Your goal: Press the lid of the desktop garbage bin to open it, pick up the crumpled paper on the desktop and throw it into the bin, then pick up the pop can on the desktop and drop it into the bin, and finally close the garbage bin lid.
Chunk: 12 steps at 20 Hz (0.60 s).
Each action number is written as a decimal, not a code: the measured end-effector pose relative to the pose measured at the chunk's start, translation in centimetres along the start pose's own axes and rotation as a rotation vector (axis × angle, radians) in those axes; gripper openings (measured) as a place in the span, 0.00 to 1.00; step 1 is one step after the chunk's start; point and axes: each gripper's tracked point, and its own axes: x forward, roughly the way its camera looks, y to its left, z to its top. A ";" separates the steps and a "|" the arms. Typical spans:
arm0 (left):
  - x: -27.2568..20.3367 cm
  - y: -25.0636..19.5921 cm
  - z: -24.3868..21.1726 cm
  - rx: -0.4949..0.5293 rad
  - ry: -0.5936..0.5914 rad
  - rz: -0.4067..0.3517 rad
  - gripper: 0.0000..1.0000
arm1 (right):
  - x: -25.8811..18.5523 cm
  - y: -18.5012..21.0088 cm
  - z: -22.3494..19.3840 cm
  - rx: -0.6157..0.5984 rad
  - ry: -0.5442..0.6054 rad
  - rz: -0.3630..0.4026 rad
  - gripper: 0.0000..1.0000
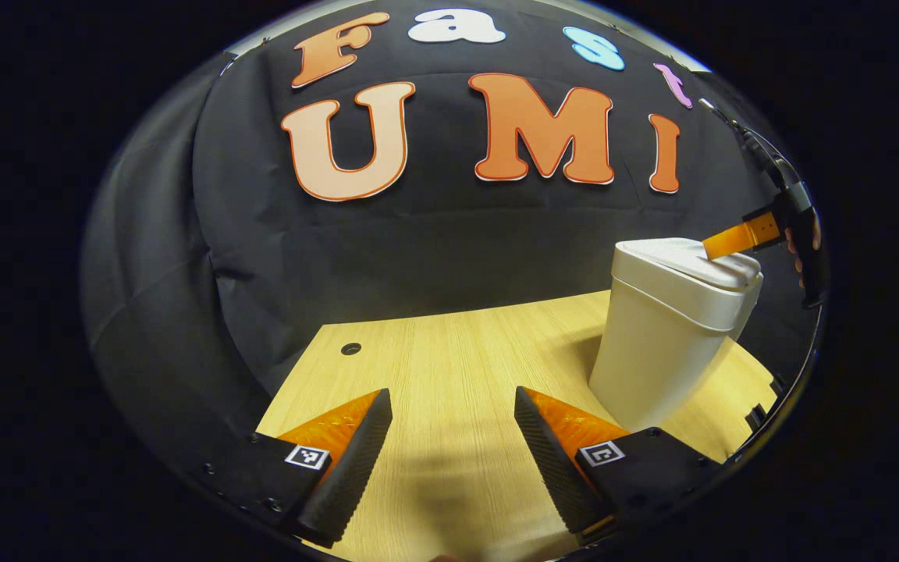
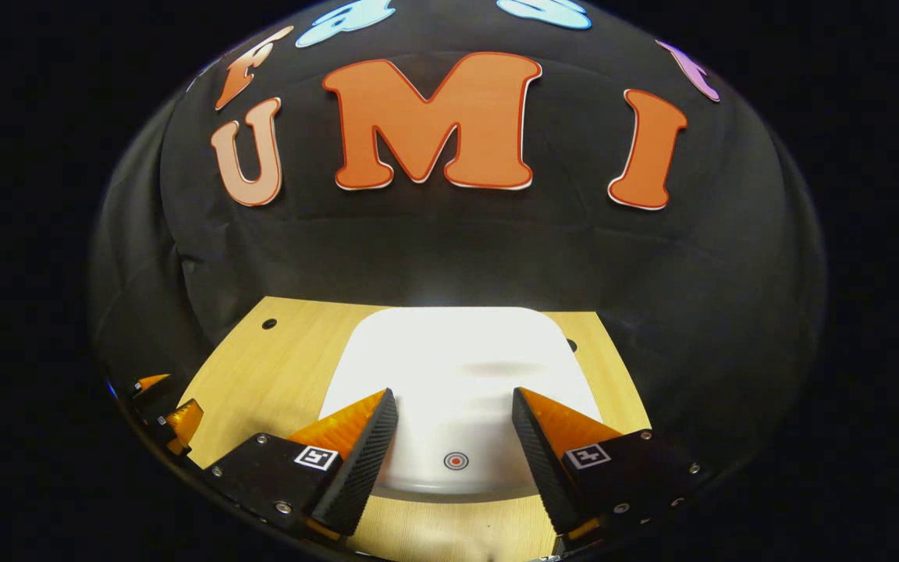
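Observation:
The cream desktop bin (image 1: 664, 343) stands on the right of the wooden desk (image 1: 449, 351) in the left gripper view, with its lid (image 1: 680, 261) down. My right gripper (image 1: 730, 243), held by a hand (image 1: 797, 250), rests a finger on top of that lid. In the right gripper view the white lid (image 2: 457, 351) lies directly below, and a small red ring mark (image 2: 456, 461) sits near its front edge. My right gripper (image 2: 453, 394) is open over the lid. My left gripper (image 1: 451, 398) is open over bare desk, left of the bin, with nothing between its fingers.
A small round hole (image 1: 350, 348) is in the desk's far left corner. The black cloth wall closes off the back. My left gripper (image 2: 172, 417) shows at the lower left edge of the right gripper view, beside the bin.

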 end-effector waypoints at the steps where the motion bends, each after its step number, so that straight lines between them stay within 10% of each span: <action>1: -0.1 -0.1 -0.1 -0.002 0.004 -0.001 1.00 | -0.1 0.2 0.3 0.002 -0.013 0.002 0.91; 12: -0.3 -1.0 -1.1 0.013 0.032 -0.025 1.00 | -0.2 0.9 0.0 0.004 -0.042 0.005 0.78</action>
